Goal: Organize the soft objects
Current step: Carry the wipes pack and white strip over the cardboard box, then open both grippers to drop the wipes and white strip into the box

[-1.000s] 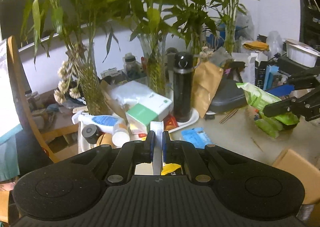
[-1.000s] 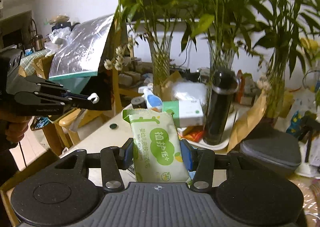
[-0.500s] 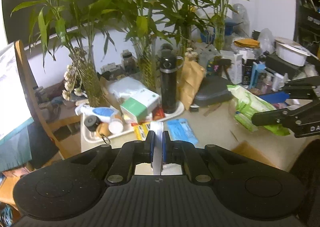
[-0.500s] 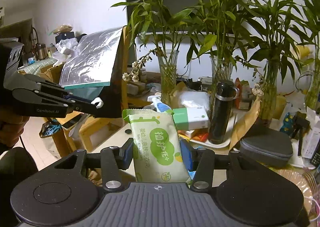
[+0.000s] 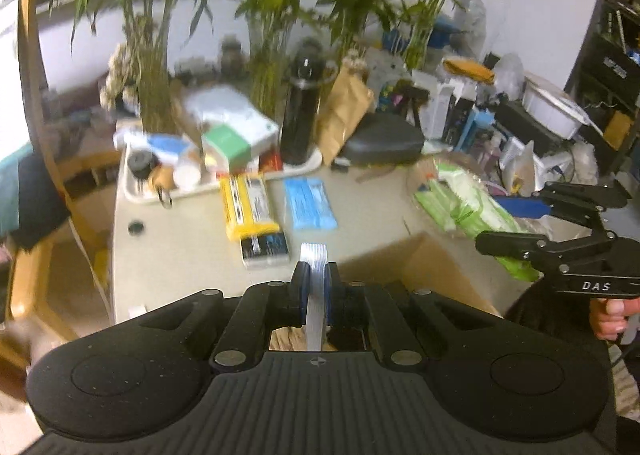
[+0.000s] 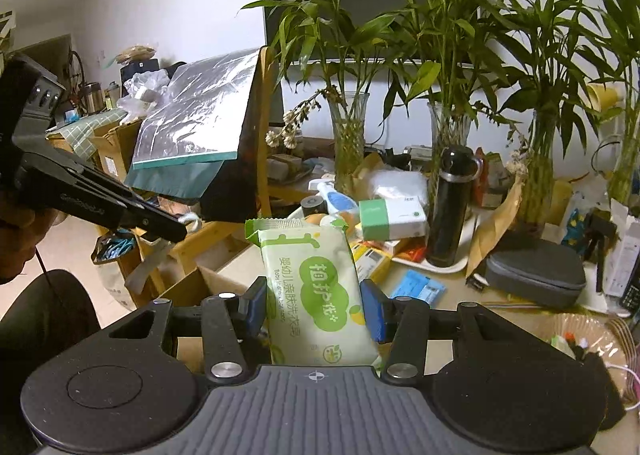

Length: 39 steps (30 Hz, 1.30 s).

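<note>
Right tool point(image 6: 316, 307) clamps green pack point(image 6: 320, 295) upright — left tool point(image 5: 316, 287) pinches white packet point(image 5: 314, 275).

Glossy plastic wraps the green pack point(image 6: 320, 287); crinkled foil sheet point(image 6: 196, 111).

left gripper point(image 5: 315, 282) pinching thin white packet point(image 5: 314, 287) edge-on. yellow pack point(image 5: 249, 207) and blue pack point(image 5: 309, 203) flat on table point(image 5: 180, 247), just past packet. right gripper point(image 5: 520, 223) clamping green wipes pack point(image 5: 468, 211), right of blue pack.
</note>
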Available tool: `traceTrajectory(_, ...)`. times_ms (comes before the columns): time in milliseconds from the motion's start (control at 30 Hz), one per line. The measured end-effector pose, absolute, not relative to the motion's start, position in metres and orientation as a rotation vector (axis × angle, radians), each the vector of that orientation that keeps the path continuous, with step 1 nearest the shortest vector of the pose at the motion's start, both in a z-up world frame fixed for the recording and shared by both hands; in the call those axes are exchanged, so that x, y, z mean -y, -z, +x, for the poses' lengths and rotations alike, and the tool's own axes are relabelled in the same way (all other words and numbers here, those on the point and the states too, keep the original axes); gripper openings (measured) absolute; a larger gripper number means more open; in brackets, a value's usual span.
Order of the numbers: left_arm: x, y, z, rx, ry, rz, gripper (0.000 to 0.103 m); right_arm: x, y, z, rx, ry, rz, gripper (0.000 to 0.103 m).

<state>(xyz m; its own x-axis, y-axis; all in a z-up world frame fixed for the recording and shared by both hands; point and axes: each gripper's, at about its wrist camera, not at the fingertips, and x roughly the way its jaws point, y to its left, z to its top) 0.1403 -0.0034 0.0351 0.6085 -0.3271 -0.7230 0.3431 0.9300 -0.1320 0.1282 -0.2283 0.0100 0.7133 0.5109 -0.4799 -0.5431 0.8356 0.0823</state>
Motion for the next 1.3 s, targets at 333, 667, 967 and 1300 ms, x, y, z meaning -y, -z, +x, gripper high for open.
traceTrajectory(333, -0.007, -0.003, 0.133, -0.951, 0.334, -0.060, 0.040, 0.228, 0.001, 0.121, -0.569, -0.562, -0.018, 0.052)
traceTrajectory(667, -0.011, -0.004, 0.110, -0.845, 0.300, -0.037, 0.043, 0.223, 0.011, 0.128, -0.651, -0.483, 0.052, 0.052)
traceTrajectory(967, -0.017, -0.001, 0.102, -0.804, 0.258, -0.061, 0.043, 0.213, 0.030, 0.147, -0.766, -0.361, 0.171, 0.092)
traceTrajectory(1300, -0.030, -0.001, 0.092, -0.762, 0.197, -0.035, 0.043, 0.219, 0.039, 0.148, -0.805, -0.338, 0.186, 0.103)
